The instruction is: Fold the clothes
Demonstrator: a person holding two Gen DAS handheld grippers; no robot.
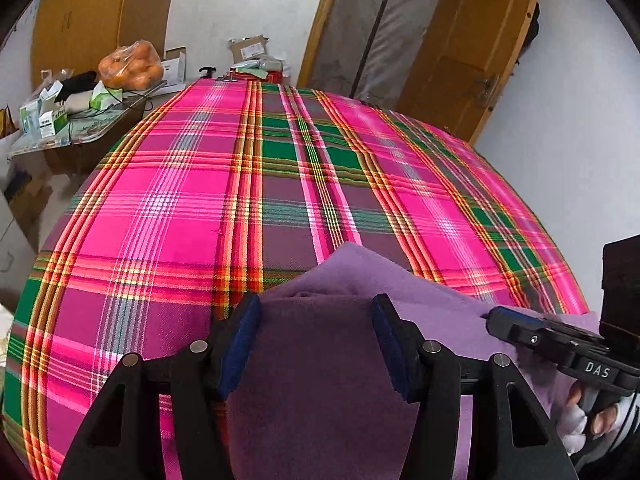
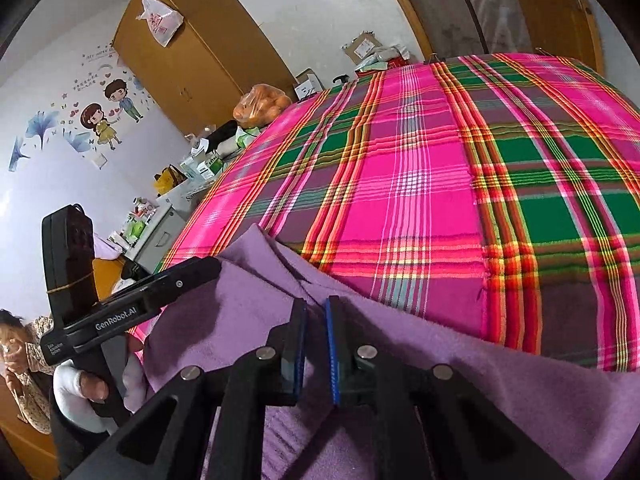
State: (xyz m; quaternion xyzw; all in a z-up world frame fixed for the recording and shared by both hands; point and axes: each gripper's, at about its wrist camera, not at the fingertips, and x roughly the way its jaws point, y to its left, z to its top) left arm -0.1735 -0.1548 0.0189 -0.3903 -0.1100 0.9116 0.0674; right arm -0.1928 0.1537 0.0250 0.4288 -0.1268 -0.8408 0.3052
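A purple fleece garment [image 1: 352,276] lies bunched at the near edge of a bed covered by a pink, green and red plaid sheet [image 1: 224,184]. My left gripper [image 1: 316,308] is open, its jaws wide apart over the purple cloth, not pinching it. My right gripper [image 2: 316,308] shows in its own view with its jaws nearly together, a narrow gap between the blue pads, over the same garment [image 2: 460,360]; whether cloth is pinched cannot be told. The right gripper also shows in the left wrist view [image 1: 490,314], resting on the garment's right side. The left gripper also shows in the right wrist view [image 2: 216,264].
A cluttered side table [image 1: 80,128] with a bag of oranges [image 1: 130,64] and boxes stands left of the bed. A wooden wardrobe [image 2: 192,52] and door frame [image 1: 472,60] stand behind. A person [image 2: 20,360] is at the far left.
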